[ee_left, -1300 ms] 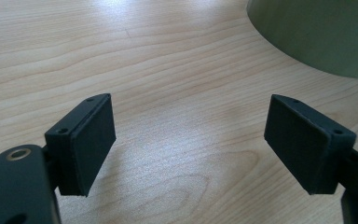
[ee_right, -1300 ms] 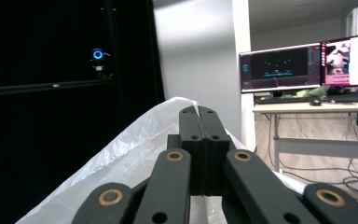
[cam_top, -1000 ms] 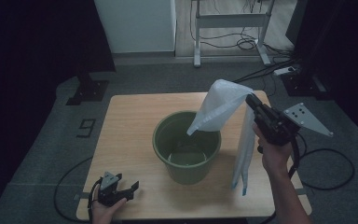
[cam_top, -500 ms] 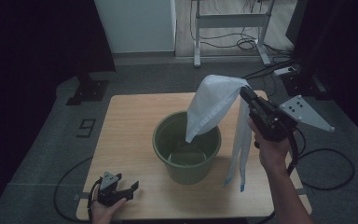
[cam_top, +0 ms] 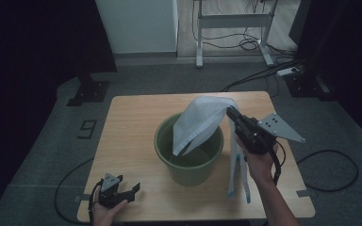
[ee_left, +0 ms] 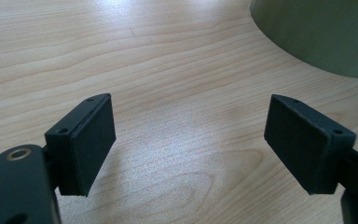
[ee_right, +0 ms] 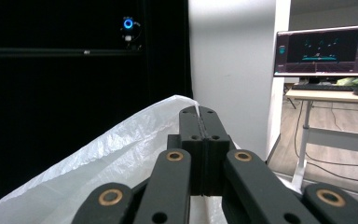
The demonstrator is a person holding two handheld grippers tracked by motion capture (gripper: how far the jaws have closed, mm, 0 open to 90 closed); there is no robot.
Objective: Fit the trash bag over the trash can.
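Observation:
A green bucket (cam_top: 190,160) stands in the middle of the wooden table (cam_top: 132,122). My right gripper (cam_top: 229,113) is held above the bucket's right rim, shut on a white plastic bag (cam_top: 199,123) that drapes leftward and down into the bucket's mouth. Two blue-edged handle strips (cam_top: 235,174) of the bag hang down to the right of the bucket. In the right gripper view the jaws are pressed together on the bag's thin edge (ee_right: 135,140). My left gripper (cam_top: 122,195) rests at the table's front left corner, open, with bare wood between its pads (ee_left: 91,140) and the bucket's wall (ee_left: 321,32) ahead.
A white cabinet (cam_top: 136,26) and a metal desk frame (cam_top: 231,28) with cables stand beyond the table. A floor marker reading 9 (cam_top: 87,128) lies to the left. A monitor (ee_right: 326,49) on a desk is visible in the right gripper view.
My right gripper has carried the bag leftward and lower, so the bag's free end now hangs over the bucket's mouth. The left gripper stayed put.

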